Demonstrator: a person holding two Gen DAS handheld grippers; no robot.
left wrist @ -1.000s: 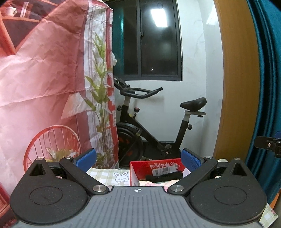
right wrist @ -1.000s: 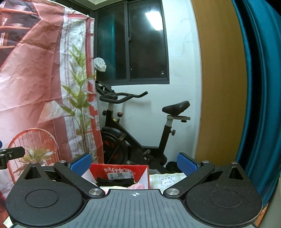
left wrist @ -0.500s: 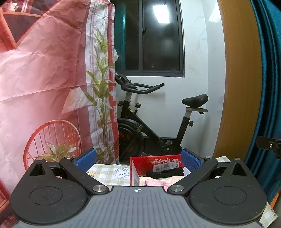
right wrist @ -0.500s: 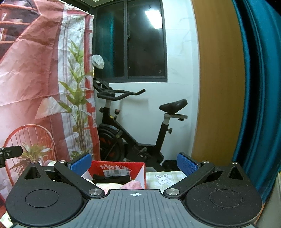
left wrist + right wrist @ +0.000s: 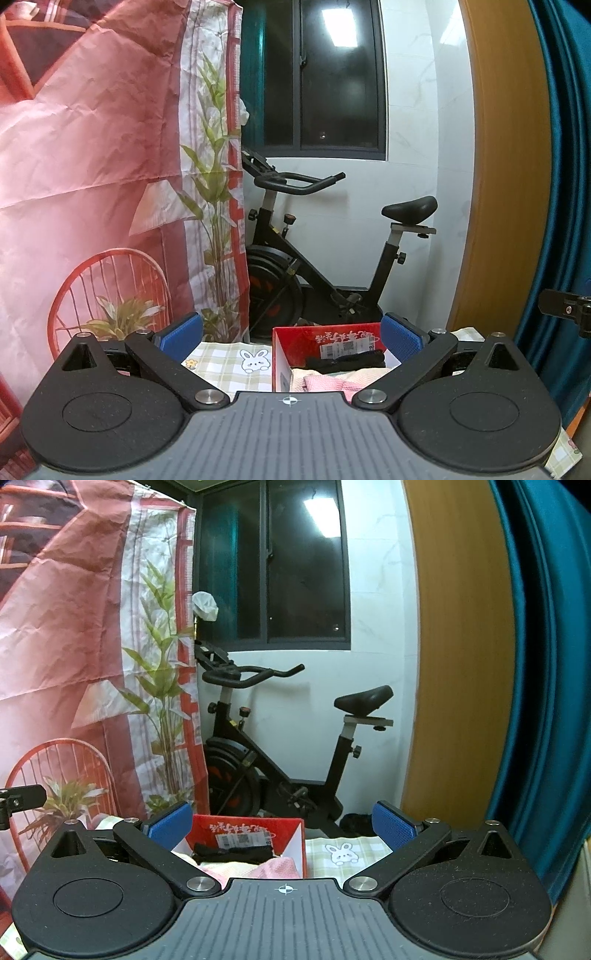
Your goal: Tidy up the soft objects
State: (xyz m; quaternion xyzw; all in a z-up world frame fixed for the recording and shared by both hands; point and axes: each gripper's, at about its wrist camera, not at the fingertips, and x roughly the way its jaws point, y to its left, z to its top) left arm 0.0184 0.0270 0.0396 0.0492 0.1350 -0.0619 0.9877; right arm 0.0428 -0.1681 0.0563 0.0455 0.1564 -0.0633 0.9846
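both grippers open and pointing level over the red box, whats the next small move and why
Probably tilt the left gripper down toward the red box. Both it and the right gripper are open and hold nothing, while the pink cloth and a black item lie low in the box, partly hidden behind the gripper body.

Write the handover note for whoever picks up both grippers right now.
Left gripper: open, holding nothing, raised in front of the table.
Right gripper: open, holding nothing, level with the left.
Red box sits on the checked bunny tablecloth; inside lie a black cloth item and pink cloth.
Done: at least those two soft items are in the box.
Left: cannot tell; the gripper bodies hide the near table. Check there for soft items before moving on.
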